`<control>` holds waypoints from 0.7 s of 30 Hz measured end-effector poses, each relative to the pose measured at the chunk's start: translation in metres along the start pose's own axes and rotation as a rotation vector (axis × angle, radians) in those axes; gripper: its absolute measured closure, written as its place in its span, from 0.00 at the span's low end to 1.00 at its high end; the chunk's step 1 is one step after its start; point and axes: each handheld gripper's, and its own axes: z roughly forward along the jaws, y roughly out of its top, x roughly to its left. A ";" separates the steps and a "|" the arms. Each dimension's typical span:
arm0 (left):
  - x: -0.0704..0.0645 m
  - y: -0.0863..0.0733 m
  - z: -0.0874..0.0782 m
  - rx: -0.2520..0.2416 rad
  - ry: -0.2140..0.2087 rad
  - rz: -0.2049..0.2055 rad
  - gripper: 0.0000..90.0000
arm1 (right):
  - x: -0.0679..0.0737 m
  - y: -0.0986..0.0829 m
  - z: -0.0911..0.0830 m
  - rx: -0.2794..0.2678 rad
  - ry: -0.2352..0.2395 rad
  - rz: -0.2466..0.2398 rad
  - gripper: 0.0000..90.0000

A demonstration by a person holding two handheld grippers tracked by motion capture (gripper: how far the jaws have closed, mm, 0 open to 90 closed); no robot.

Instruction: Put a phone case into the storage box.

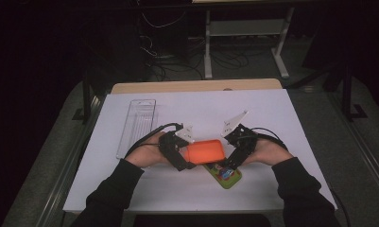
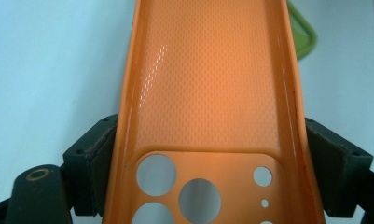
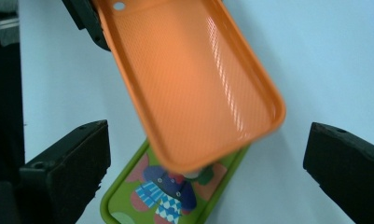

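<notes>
The place looked like a lab or a test room for recordings, not a home. The table (image 1: 130, 189) was covered with a plain white sheet and stood under strong light, while the room around it was dark. Behind it, many black cables (image 1: 177, 56) lay loose on the grey floor (image 1: 357, 156), and the white metal frame of another desk (image 1: 244, 33) stood there, which suits a technical workspace.

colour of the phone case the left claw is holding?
Orange phone case, with a fine dotted texture inside; clearest in the left gripper view.
</notes>
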 end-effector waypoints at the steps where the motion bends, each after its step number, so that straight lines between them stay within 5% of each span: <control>1: 0.000 -0.001 0.000 0.007 0.012 -0.014 0.17 | -0.001 -0.003 0.000 -0.005 -0.003 0.011 0.00; 14: 0.006 -0.007 -0.002 0.030 0.157 -0.169 0.17 | -0.002 -0.029 -0.001 -0.090 -0.081 0.249 0.00; 21: 0.009 -0.007 -0.005 0.011 0.168 -0.233 0.17 | 0.005 -0.044 0.003 -0.135 -0.175 0.368 0.00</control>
